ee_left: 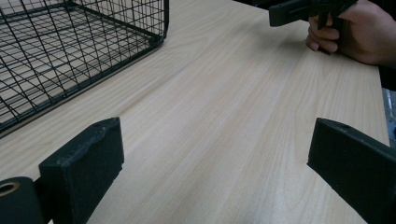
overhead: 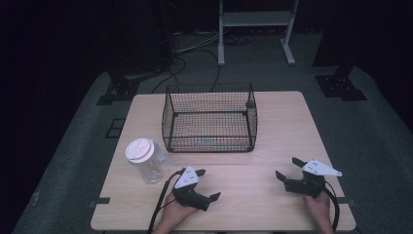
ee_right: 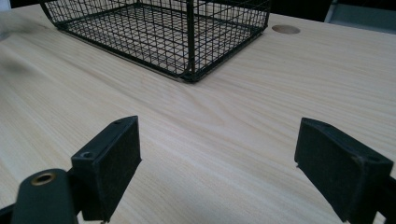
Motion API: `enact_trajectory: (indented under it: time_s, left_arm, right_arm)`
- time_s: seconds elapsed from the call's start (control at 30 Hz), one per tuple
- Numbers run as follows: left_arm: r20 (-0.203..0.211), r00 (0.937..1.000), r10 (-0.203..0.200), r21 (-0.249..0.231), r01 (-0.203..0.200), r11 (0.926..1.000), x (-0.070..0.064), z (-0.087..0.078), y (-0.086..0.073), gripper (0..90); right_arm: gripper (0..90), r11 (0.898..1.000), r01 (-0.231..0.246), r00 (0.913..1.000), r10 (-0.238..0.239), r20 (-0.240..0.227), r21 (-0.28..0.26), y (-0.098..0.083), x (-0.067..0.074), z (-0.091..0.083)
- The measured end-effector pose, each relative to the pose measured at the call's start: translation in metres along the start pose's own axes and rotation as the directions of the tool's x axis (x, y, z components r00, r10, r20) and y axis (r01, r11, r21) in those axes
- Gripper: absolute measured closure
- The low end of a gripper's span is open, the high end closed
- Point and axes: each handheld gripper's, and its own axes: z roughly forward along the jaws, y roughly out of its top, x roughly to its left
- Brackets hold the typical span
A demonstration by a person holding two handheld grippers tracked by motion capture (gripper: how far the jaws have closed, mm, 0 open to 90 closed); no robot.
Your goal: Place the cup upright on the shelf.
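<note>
A black wire basket (overhead: 210, 141) stands empty in the middle of the light wooden table (overhead: 253, 195). To its front left is a clear plastic jar (overhead: 146, 165) with a white lid. My left gripper (overhead: 208, 184) rests low at the table's near edge, open, with nothing between its jaws. My right gripper (overhead: 287, 167) is held at the near right, also open and empty. In the left gripper view the left gripper (ee_left: 217, 158) looks across bare wood to the basket (ee_left: 154, 37) and the other hand (ee_left: 355, 32). In the right gripper view the right gripper (ee_right: 217, 158) faces the basket's corner (ee_right: 190, 42).
A round cable hole (ee_right: 286, 29) is in the tabletop beyond the basket. Grey floor surrounds the table, with black stand bases (overhead: 341, 85) and a white frame (overhead: 253, 19) behind it. Bare wood lies between the two grippers.
</note>
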Motion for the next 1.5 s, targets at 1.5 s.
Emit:
enact_trajectory:
  time_s: [1.5]
  left_arm:
    - [-0.026, 0.9918, 0.125, -0.003, -0.125, 0.9921, -0.012, -0.096, 0.029, 2.5]
  right_arm:
    - [13.5, 1.000, 0.024, 0.9997, -0.024, 0.002, 0.016, 0.000, 0.002, 0.002]
